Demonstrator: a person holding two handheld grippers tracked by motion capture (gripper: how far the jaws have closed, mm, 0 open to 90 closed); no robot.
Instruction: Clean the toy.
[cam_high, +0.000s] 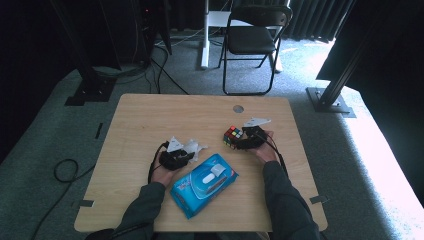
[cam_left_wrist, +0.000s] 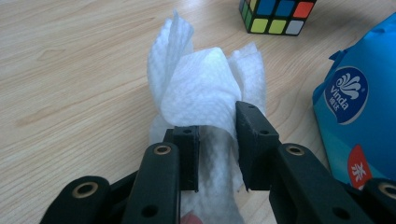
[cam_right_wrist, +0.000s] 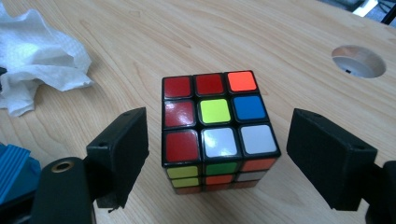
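A crumpled white paper tissue (cam_left_wrist: 205, 93) is pinched between the two black jaws of the left gripper (cam_left_wrist: 217, 140), which are pressed on its lower part while its loose folds rise above them; in the high view the tissue (cam_high: 192, 146) is seen just left of the table's middle, with the left gripper (cam_high: 184, 155) behind it on the near side. A multicoloured plastic puzzle cube (cam_right_wrist: 217, 128) is set on the light wooden table (cam_high: 150, 120), right of the tissue and a little farther away. The cube is flanked by the jaws of the right gripper (cam_right_wrist: 217, 156), which are spread wide with a clear gap on each side, so nothing is gripped; the cube (cam_high: 232, 136) lies just left of that gripper (cam_high: 243, 141) in the high view. A blue plastic pack of wet wipes (cam_high: 204, 185) lies near the table's near edge, between the two forearms. A round hole (cam_high: 238, 108) is cut in the far part of the tabletop. A black folding chair (cam_high: 254, 37) stands on the grey carpet beyond the table.
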